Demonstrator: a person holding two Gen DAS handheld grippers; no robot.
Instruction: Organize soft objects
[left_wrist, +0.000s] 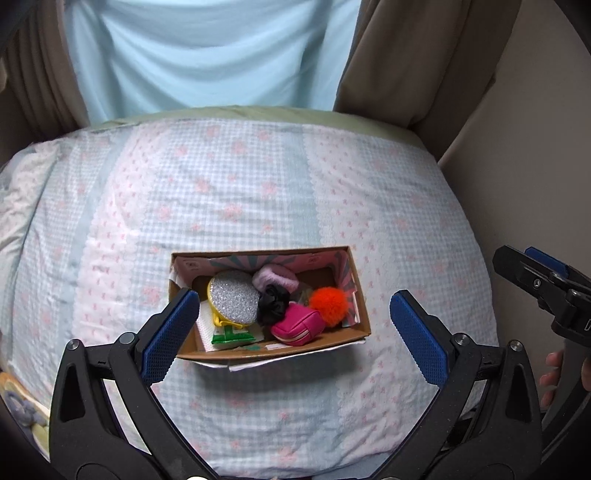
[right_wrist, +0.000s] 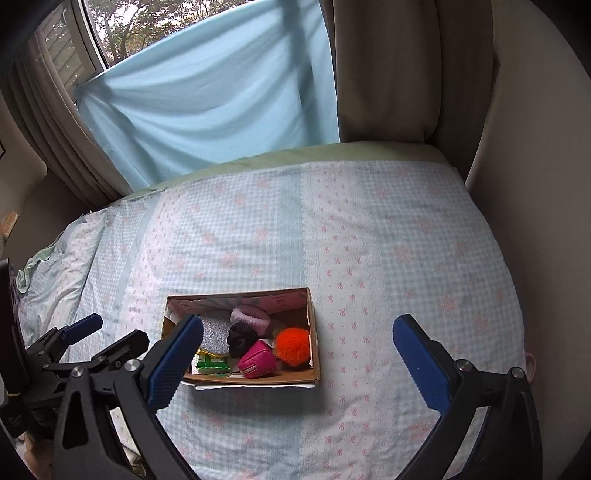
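Both the left gripper (left_wrist: 291, 325) and the right gripper (right_wrist: 297, 354) hang with fingers spread wide and nothing between them, above the near edge of the bed (left_wrist: 369, 206), the box (right_wrist: 314, 332) just beyond their tips. Inside it, packed touching, lie a pompom (left_wrist: 328, 301) and pouch (left_wrist: 297, 323) toward the right end, a black scrunchie (left_wrist: 272, 302) and lilac scrunchie (left_wrist: 275, 277) mid-box, a glitter disc (left_wrist: 233, 298) and green packet (left_wrist: 232, 335) at the left. Whichever piece goes next, I'd drop straight down on a top one, say the pompom, and pinch gently so the neighbours and the light box don't drag.
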